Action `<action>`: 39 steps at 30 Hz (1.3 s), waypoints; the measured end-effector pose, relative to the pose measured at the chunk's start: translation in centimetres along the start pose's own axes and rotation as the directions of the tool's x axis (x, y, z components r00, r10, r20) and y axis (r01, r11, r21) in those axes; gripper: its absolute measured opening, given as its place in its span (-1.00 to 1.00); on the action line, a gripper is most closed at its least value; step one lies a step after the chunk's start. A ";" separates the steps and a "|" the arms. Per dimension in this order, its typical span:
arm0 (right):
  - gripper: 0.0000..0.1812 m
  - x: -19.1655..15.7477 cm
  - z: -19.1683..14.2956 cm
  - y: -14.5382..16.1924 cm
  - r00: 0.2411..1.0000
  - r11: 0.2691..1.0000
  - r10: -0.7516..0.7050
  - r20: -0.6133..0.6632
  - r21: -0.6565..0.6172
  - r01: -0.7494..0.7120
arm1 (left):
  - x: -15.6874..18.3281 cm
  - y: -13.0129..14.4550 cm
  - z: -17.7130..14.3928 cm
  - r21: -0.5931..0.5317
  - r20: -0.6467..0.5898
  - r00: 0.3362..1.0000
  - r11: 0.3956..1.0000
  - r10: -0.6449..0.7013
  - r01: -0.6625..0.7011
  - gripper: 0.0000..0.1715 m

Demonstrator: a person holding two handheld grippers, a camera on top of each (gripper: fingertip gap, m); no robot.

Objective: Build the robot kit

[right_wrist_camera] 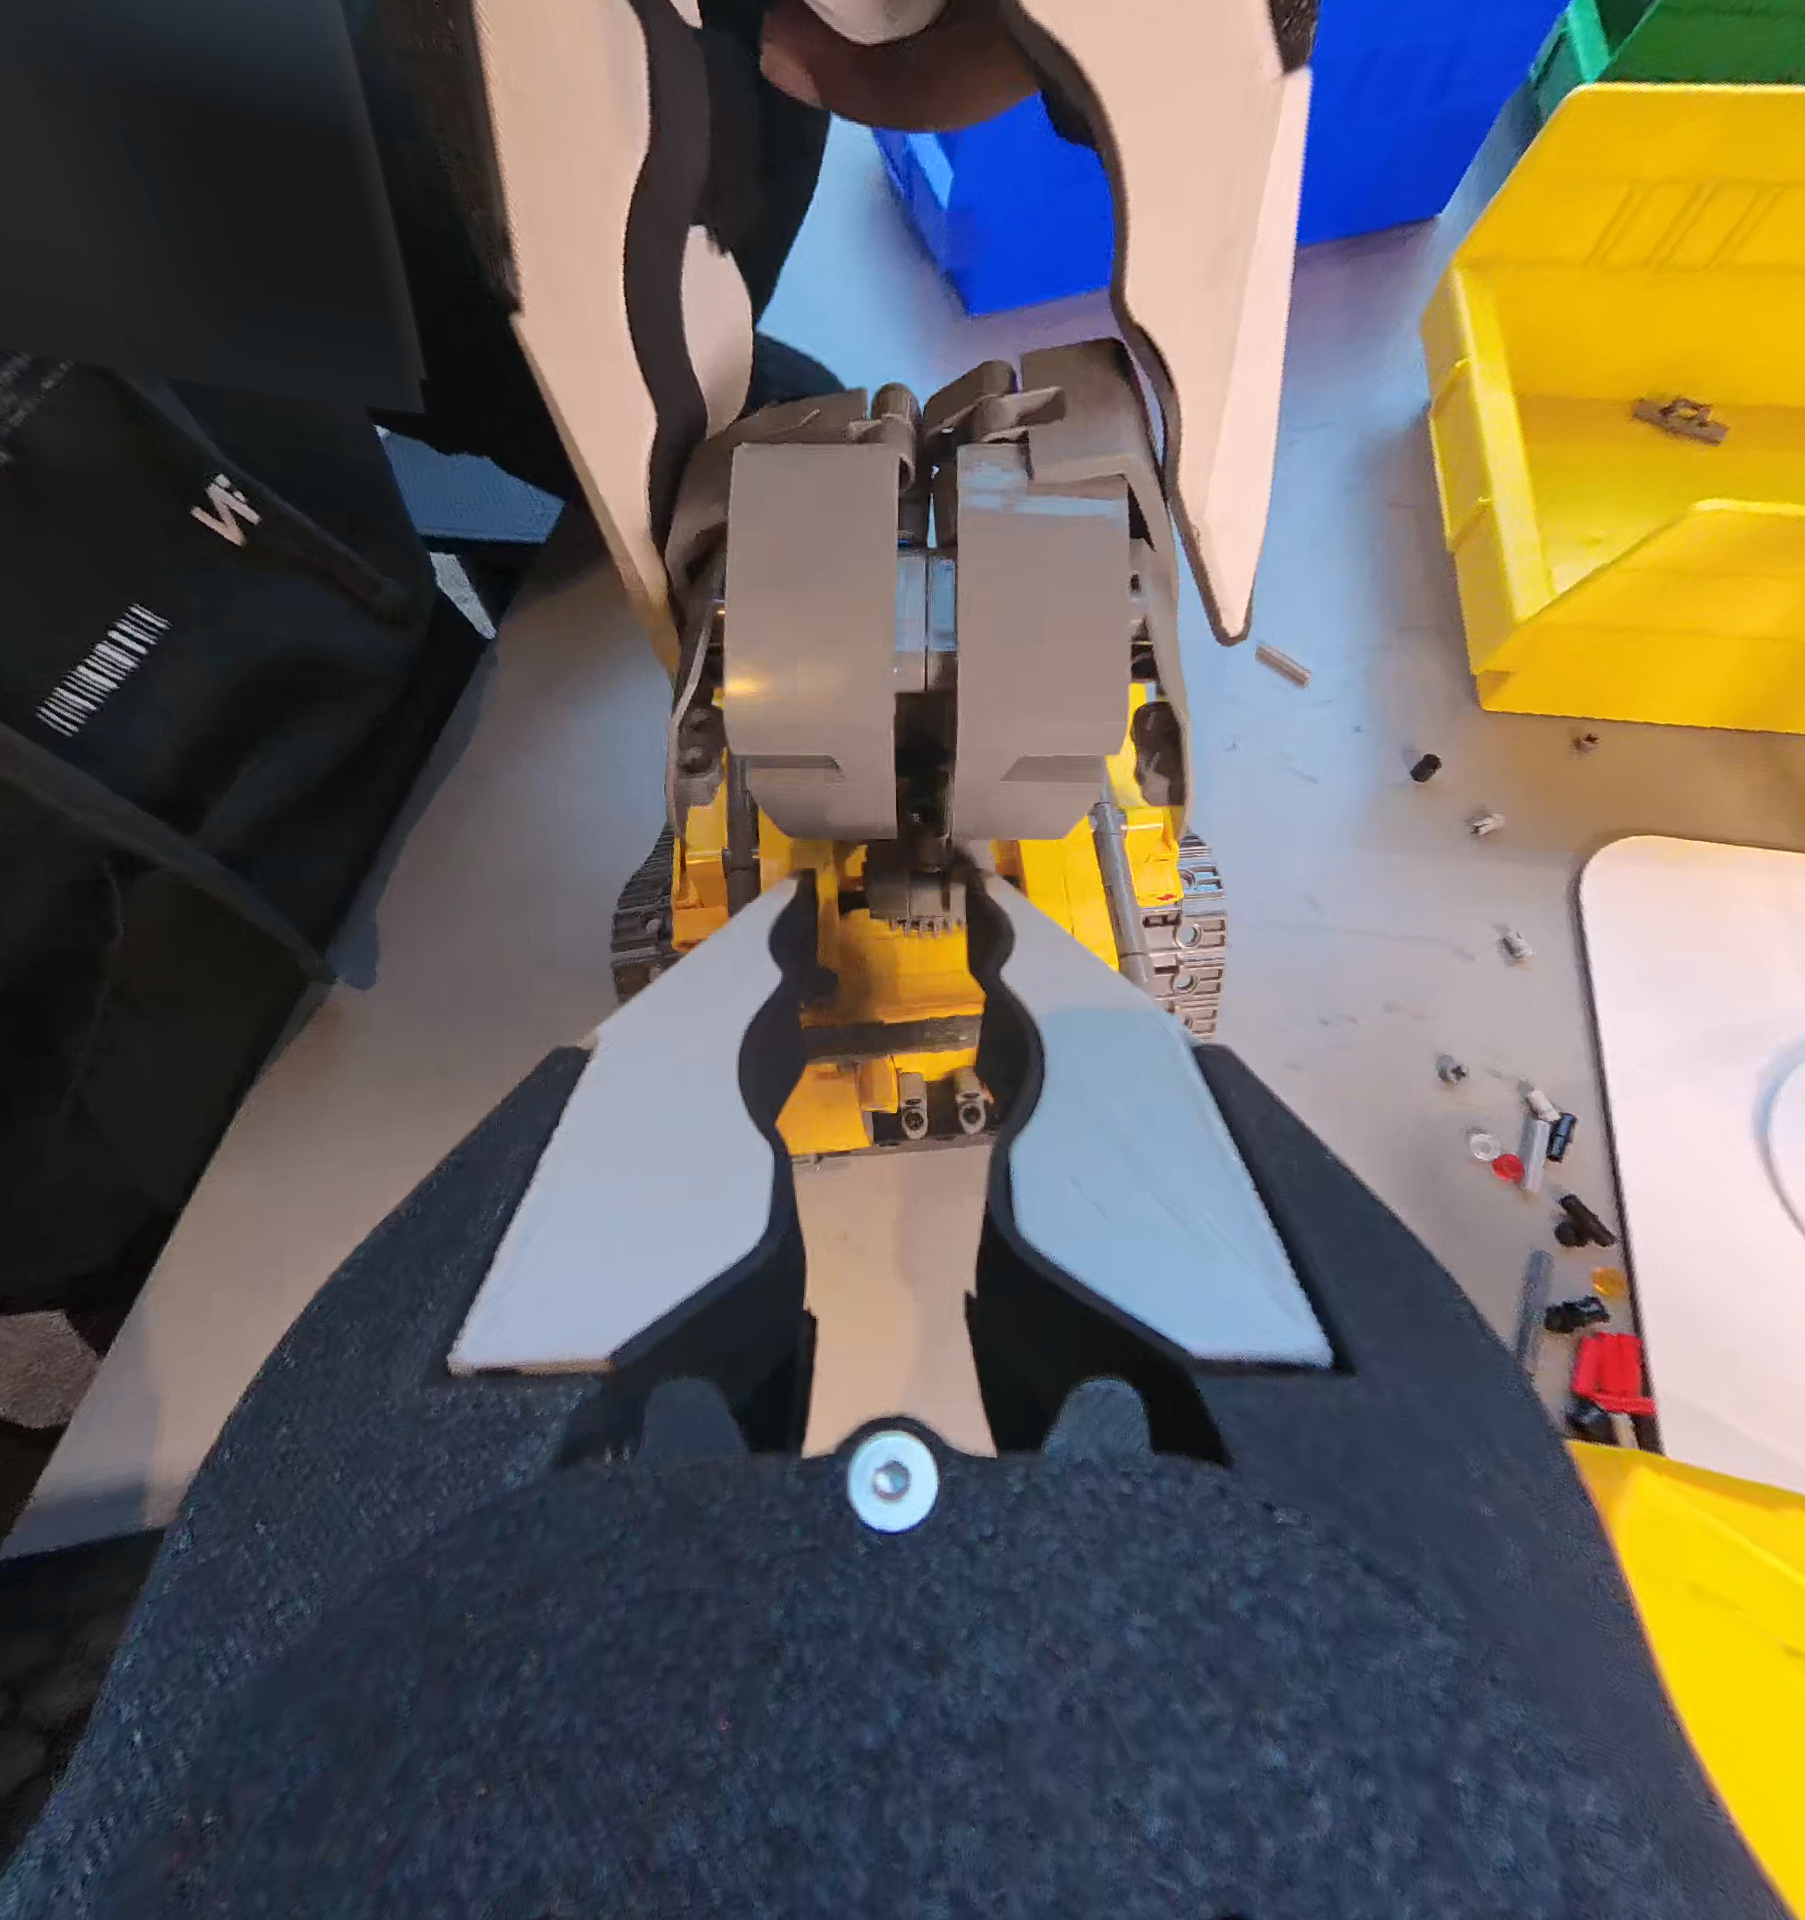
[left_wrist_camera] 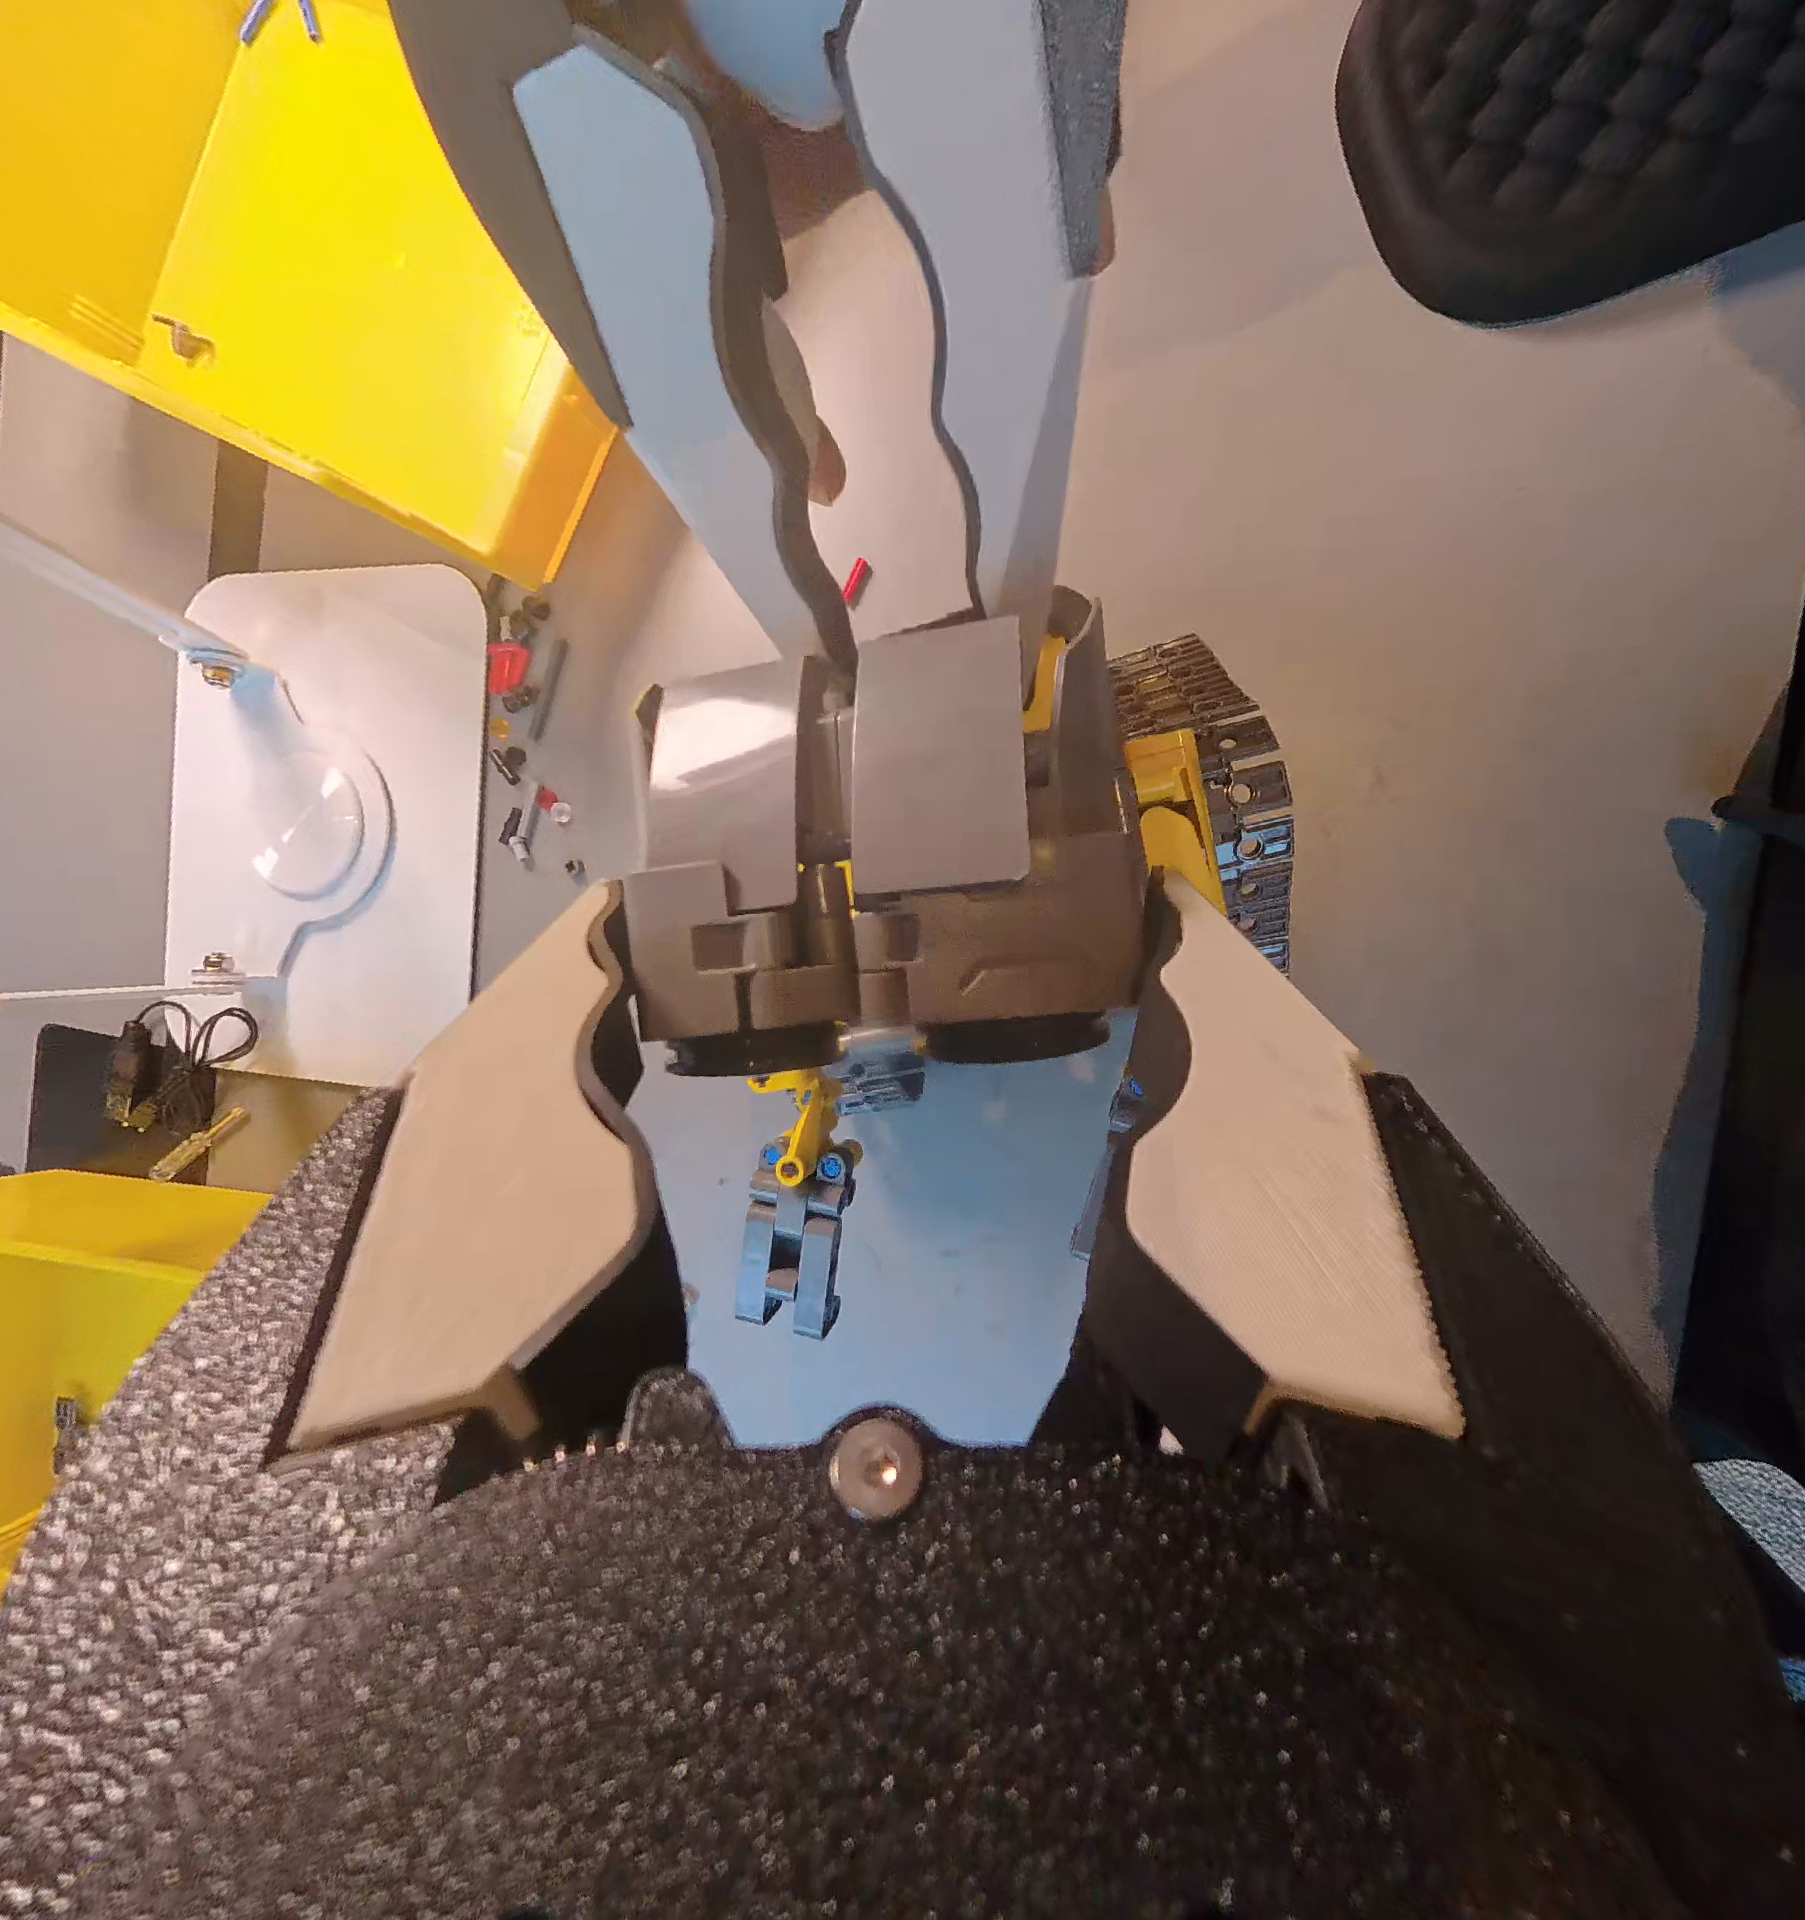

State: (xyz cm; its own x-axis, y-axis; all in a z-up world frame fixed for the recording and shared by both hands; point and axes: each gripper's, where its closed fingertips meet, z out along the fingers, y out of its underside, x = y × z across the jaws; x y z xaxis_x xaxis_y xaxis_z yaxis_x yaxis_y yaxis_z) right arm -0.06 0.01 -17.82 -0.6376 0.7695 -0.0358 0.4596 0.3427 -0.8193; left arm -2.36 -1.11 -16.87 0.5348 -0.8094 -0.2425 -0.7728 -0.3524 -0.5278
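On the left of the table [right_wrist_camera: 524,1039], black bags [right_wrist_camera: 150,727] stand at its edge, so there is little free room on that side. In the middle stands the brick-built robot [right_wrist_camera: 919,935], yellow body on grey tracks. Its grey 2-part head [left_wrist_camera: 856,831] sits on top, with the long axis across the body.

The left gripper [left_wrist_camera: 882,935] comes level from the front. Its fingers are spread wide and press both sides of the head. The right gripper [right_wrist_camera: 887,883] comes from behind and above (tilted down), fingers half open around the neck; whether they grip it, I cannot tell.

On the right lie small loose parts [right_wrist_camera: 1542,1195], a white board [right_wrist_camera: 1708,1039] and yellow bins [right_wrist_camera: 1656,416].
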 end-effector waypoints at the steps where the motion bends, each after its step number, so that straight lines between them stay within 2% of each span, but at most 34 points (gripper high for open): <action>1: -0.69 0.3 0.1 0.0 0.999 1.000 -0.005 -0.033 0.001 0.005 | 0.0 0.0 0.0 -0.003 0.005 1.000 1.000 0.007 -0.007 0.12; 4: -0.73 0.7 1.4 0.1 0.998 1.000 -0.005 -0.064 -0.004 0.005 | 0.1 -0.2 0.0 -0.001 0.014 1.000 1.000 0.014 -0.014 0.12; 9: -0.73 0.6 1.9 0.1 0.999 1.000 -0.022 0.039 0.006 0.022 | 0.1 -0.4 0.0 0.010 0.018 1.000 1.000 0.006 -0.006 0.12; 15: -0.73 0.5 1.9 0.3 0.985 0.994 -0.088 0.148 -0.055 0.097 | 0.6 0.0 0.0 0.022 -0.012 0.997 0.997 0.078 -0.078 0.15; 20: -0.73 0.5 2.0 0.2 0.967 0.988 -0.116 0.225 -0.072 0.136 | 0.7 0.8 -1.0 0.084 -0.086 0.988 0.989 0.131 -0.123 0.10; 23: -0.73 0.5 2.1 0.2 0.965 0.987 -0.118 0.235 -0.078 0.140 | 0.6 1.1 -2.6 0.170 -0.125 0.979 0.976 0.161 -0.139 0.00; 27: -0.73 0.5 2.1 0.2 0.966 0.990 -0.106 0.235 -0.069 0.125 | -1.1 0.7 -4.8 0.273 -0.055 0.987 0.953 0.150 -0.130 -0.02; 31: -0.73 0.5 2.2 0.1 0.967 0.990 -0.097 0.233 -0.075 0.118 | -0.4 -0.1 -4.9 0.351 -0.043 0.966 0.910 0.253 -0.223 -0.11; 34: -0.73 0.5 2.2 0.1 0.970 0.991 -0.082 0.229 -0.082 0.103 | 0.2 -0.2 -3.3 0.311 -0.008 0.936 0.890 0.352 -0.333 -0.12; 39: -0.73 0.5 2.2 0.2 0.976 0.993 -0.063 0.211 -0.082 0.082 | -0.3 -0.3 -2.1 0.245 0.080 0.906 0.873 0.416 -0.422 -0.16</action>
State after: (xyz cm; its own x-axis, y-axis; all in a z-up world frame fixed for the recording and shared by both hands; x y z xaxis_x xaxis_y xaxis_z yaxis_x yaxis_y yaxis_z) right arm -1.65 -0.72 -19.24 -0.7810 0.6157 -0.1041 0.4555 0.4476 -0.7695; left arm -3.03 -1.77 -14.91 0.1907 -0.8423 -0.5041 -0.8162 0.1492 -0.5581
